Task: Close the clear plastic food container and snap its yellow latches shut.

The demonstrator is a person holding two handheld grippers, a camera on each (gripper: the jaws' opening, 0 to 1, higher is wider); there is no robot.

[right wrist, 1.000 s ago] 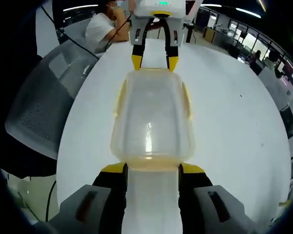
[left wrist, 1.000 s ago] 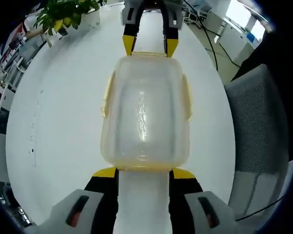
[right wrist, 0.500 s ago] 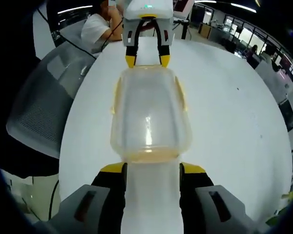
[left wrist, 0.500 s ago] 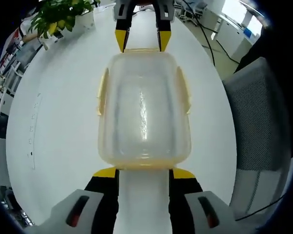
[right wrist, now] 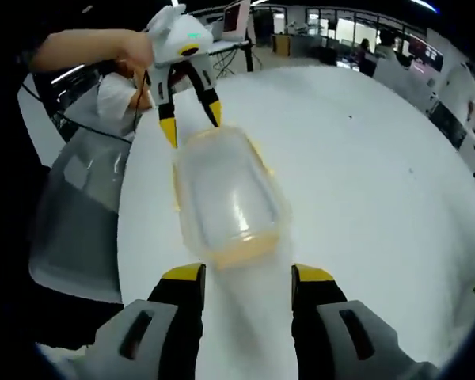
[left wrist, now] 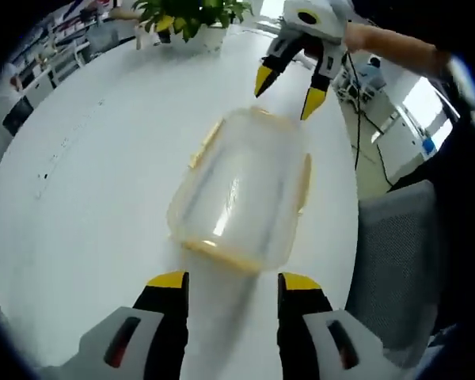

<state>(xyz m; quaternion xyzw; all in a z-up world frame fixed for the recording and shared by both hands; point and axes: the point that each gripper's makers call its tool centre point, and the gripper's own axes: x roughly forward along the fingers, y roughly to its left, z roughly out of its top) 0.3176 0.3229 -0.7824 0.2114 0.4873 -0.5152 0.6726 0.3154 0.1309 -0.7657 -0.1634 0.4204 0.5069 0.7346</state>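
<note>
The container (left wrist: pixel 239 191) lies on the white table (left wrist: pixel 87 182) with its lid on, between the two grippers. The left gripper (left wrist: pixel 233 281) and the right gripper (right wrist: pixel 246 274) both stand wide open, empty, just short of the container's ends.

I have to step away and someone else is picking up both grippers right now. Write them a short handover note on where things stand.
Left gripper: open, holding nothing, just short of the container's near end.
Right gripper: open, holding nothing, at the opposite end.
Clear container sits on the white table between the two grippers, lid on top.
Done: the lid appears seated on the base.
Unclear: the yellow latches along the sides show, but whether they are snapped down cannot be told.
Left: check each latch and press down any that is loose.
</note>
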